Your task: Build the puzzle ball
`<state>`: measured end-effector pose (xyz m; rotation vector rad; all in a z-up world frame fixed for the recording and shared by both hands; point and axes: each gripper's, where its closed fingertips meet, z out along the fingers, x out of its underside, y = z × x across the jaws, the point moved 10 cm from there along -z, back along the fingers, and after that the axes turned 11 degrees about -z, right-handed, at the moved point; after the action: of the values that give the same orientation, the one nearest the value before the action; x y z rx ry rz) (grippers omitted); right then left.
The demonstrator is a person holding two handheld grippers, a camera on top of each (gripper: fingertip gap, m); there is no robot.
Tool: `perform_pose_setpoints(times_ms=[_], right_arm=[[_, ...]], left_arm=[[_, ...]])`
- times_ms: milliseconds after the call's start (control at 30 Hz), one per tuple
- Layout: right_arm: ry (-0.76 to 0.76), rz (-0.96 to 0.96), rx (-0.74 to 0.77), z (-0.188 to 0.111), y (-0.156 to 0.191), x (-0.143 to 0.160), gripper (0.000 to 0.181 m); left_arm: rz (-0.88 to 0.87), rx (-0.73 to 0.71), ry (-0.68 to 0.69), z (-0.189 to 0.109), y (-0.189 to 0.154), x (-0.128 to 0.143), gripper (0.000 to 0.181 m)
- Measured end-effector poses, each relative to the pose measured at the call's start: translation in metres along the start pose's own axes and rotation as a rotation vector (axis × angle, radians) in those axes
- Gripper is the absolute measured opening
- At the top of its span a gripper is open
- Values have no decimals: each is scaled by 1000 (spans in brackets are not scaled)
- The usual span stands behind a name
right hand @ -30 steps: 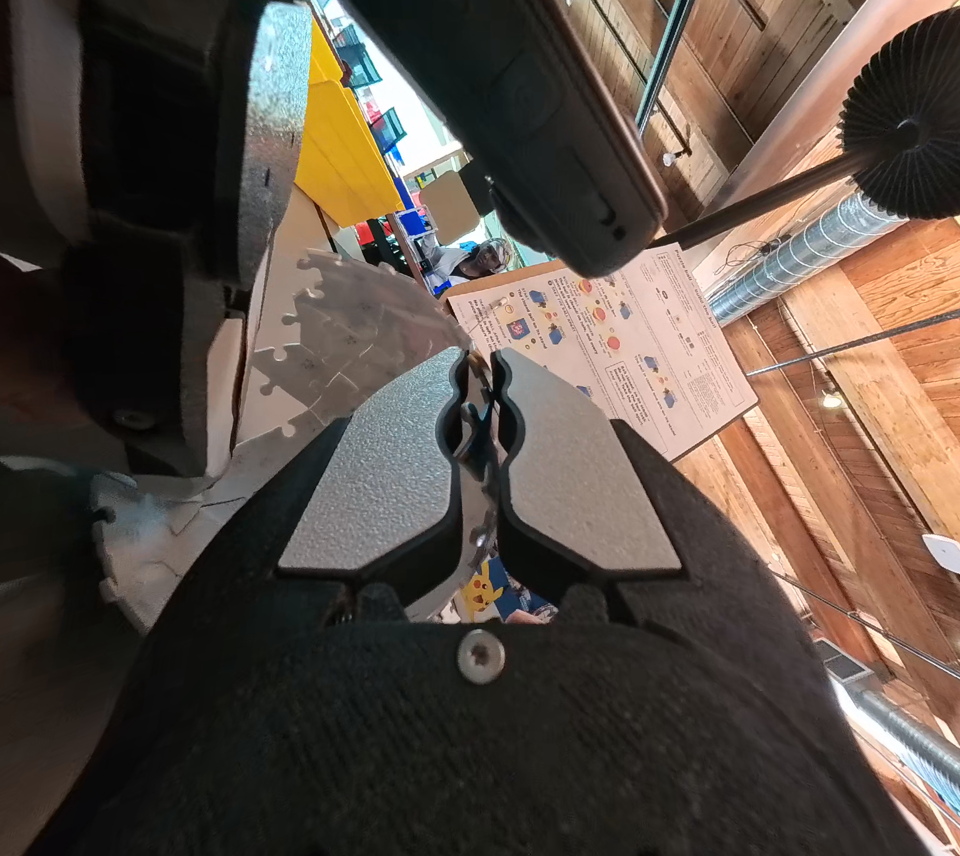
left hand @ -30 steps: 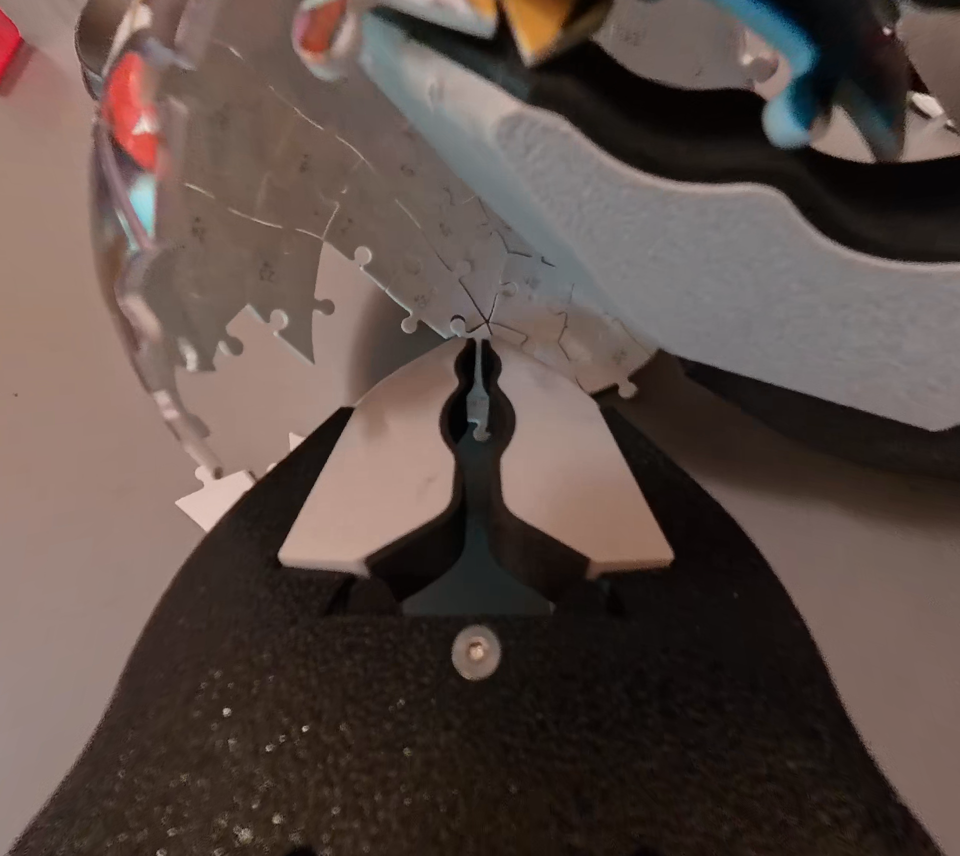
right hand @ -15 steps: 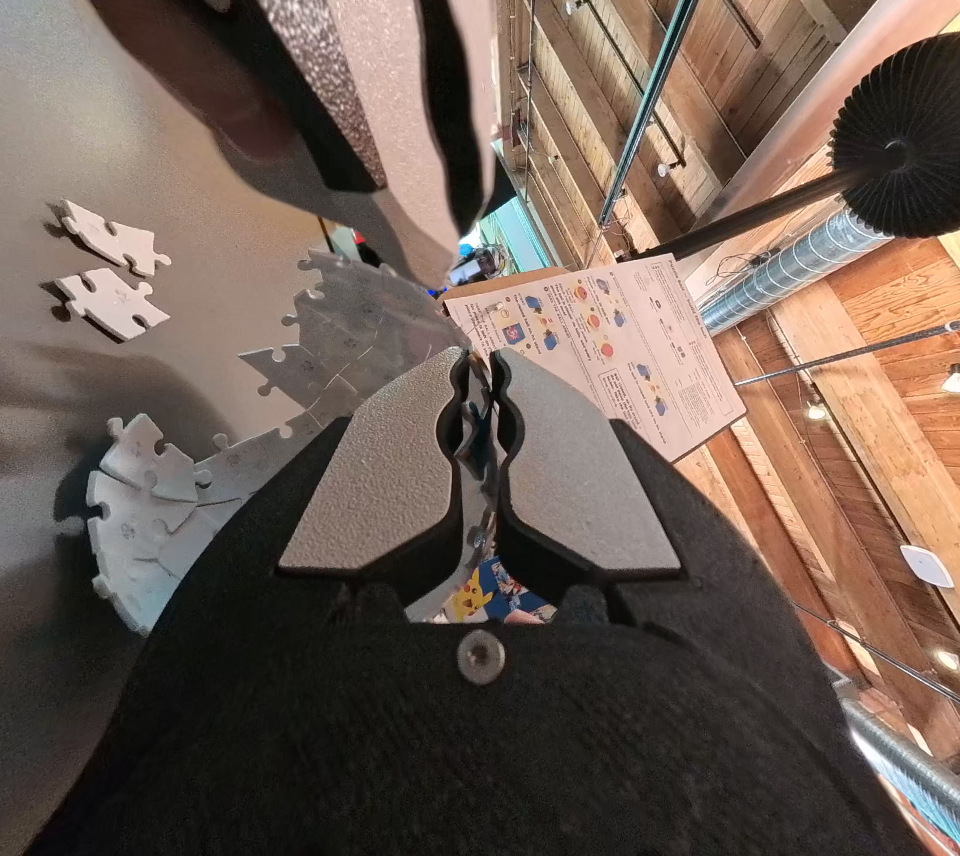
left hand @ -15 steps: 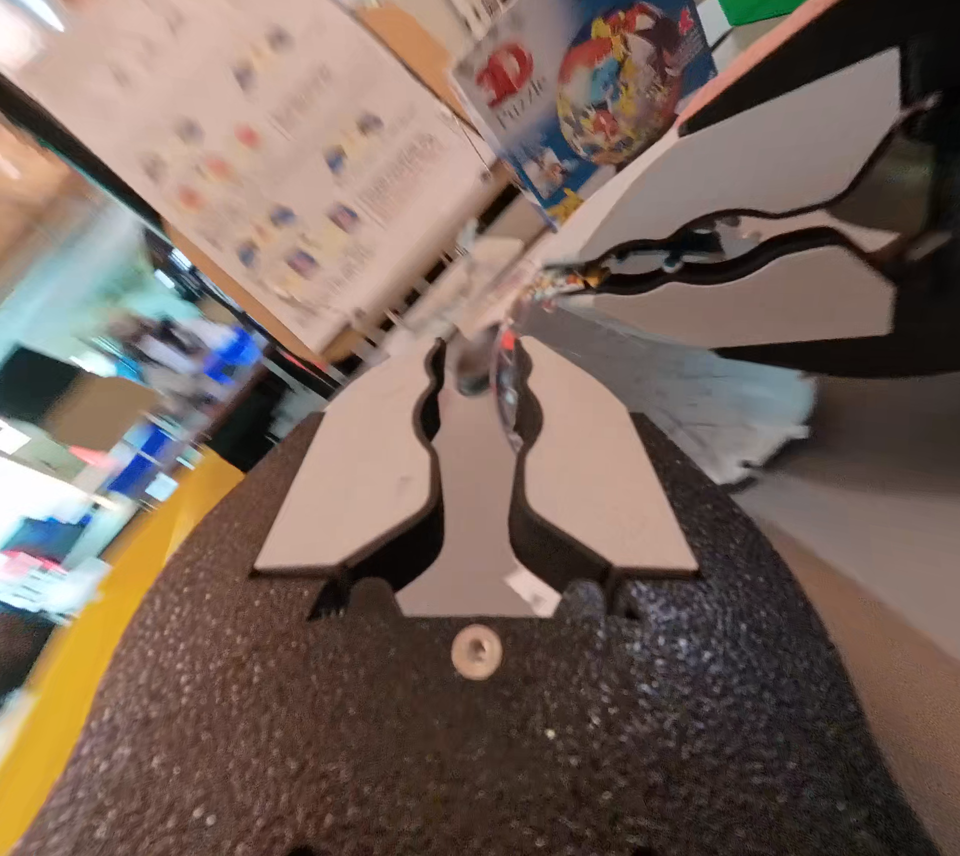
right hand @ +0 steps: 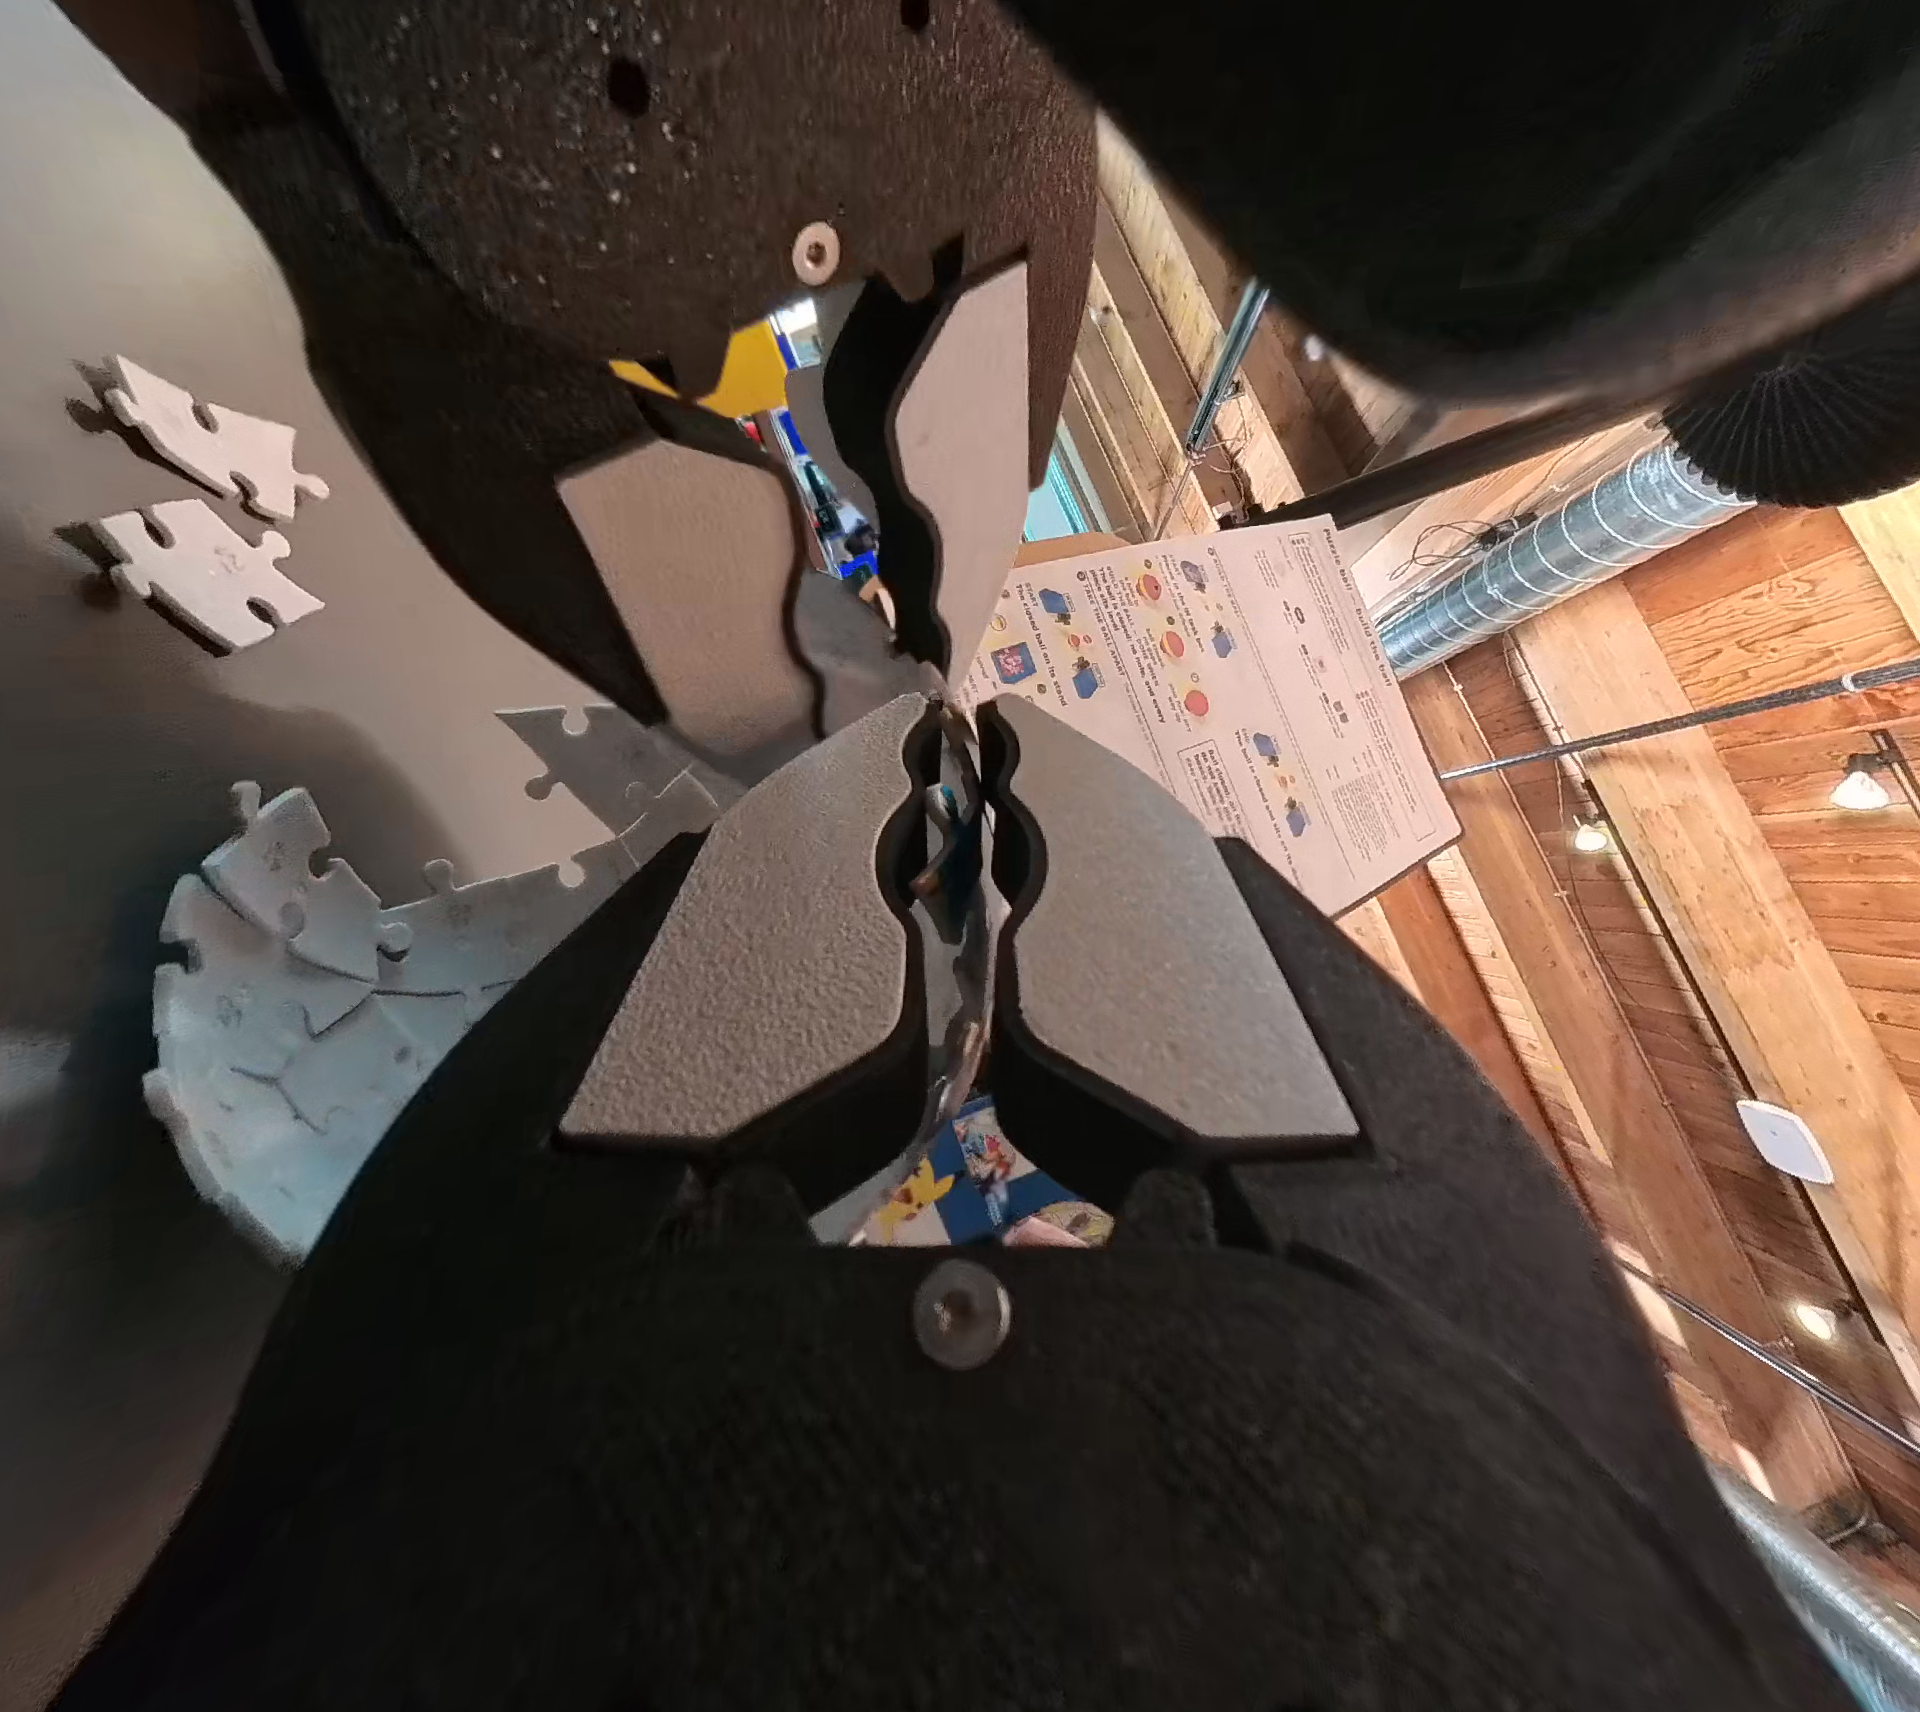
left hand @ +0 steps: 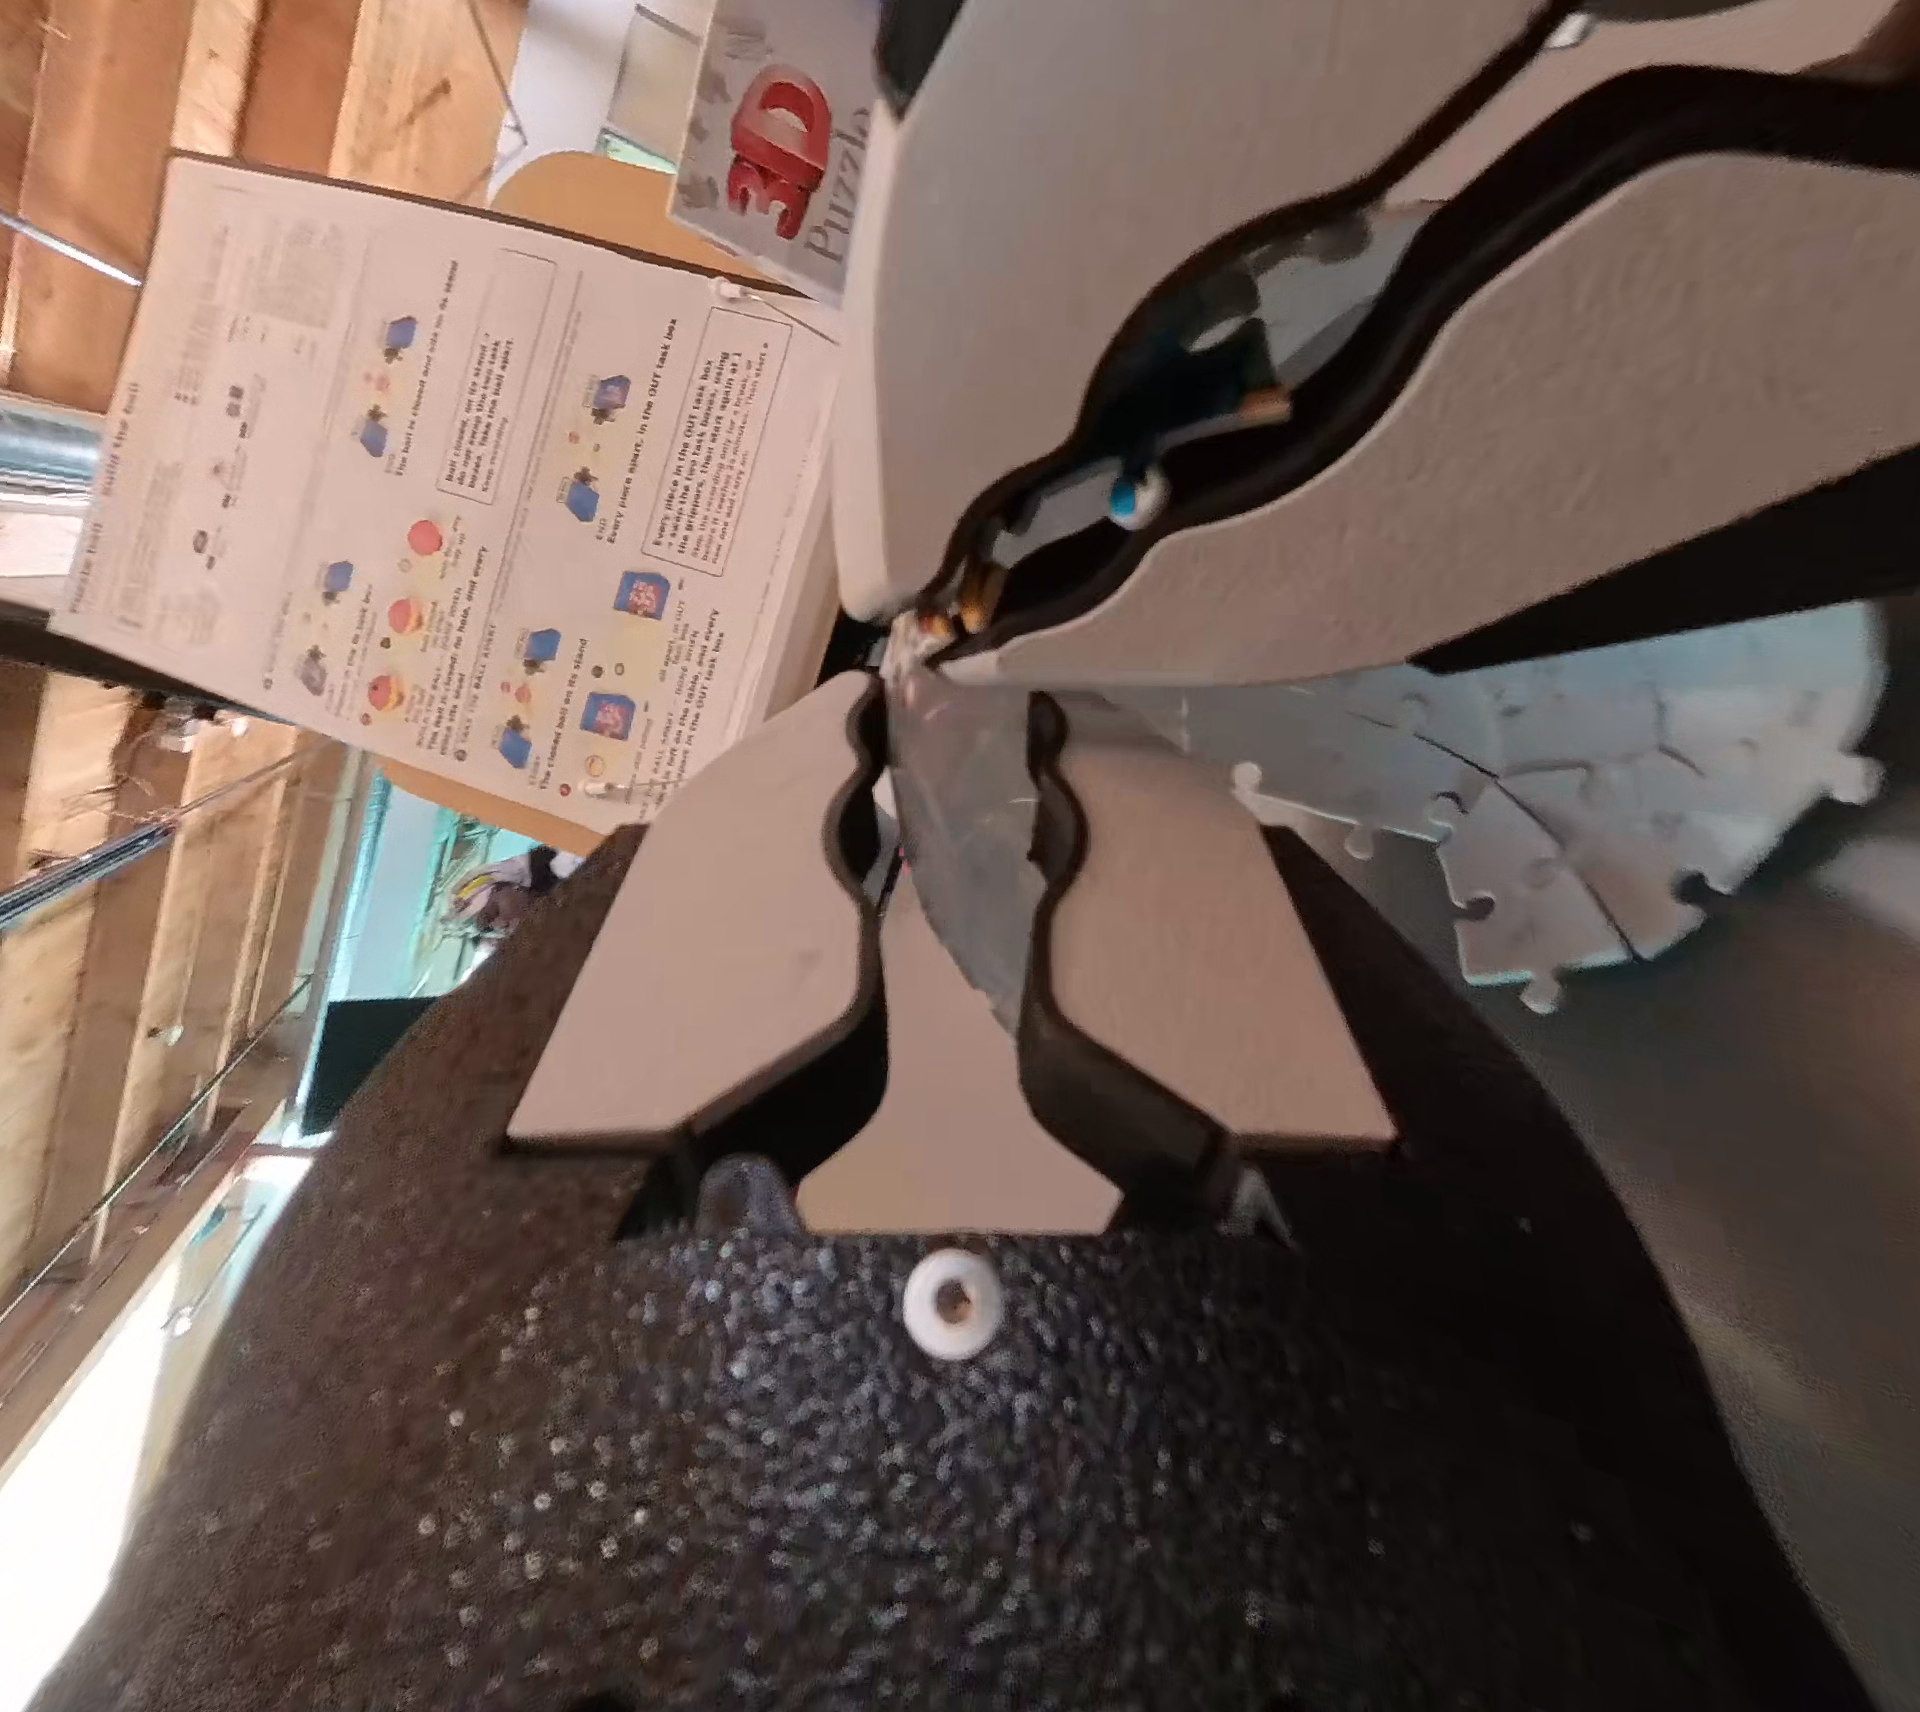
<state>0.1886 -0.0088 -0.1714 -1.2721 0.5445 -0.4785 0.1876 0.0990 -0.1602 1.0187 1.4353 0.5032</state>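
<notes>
The left tool (right hand: pixel 914 613) sits tip to tip against the right tool (right hand: pixel 961 727), while bare surface (right hand: pixel 156 727) lies open beside the two loose pieces (right hand: pixel 197 509).

We see both wrist views rolled sideways and tilted up toward the wooden ceiling, very close in. Each looks along its own fingers at the other gripper, tip to tip, and both share the instruction sheet (left hand: pixel 436 519) (right hand: pixel 1216 686) and curved puzzle shell (left hand: pixel 1558 831) (right hand: pixel 312 987).

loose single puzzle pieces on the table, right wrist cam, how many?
2: one piece upper left, the other just below it, apart, grey backs up. More may be hidden behind the grippers.
</notes>
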Motion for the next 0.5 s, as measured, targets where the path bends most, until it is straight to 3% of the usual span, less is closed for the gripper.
perform_pose_setpoints(times_ms=[133, 500], right_arm=[[4, -22, 1, -1, 0, 0, 6], [35, -21, 6, -1, -2, 3, 13]], left_arm=[[-48, -70, -17, 0, 4, -2, 4], [-73, -100, -18, 1, 2, 0, 3]])
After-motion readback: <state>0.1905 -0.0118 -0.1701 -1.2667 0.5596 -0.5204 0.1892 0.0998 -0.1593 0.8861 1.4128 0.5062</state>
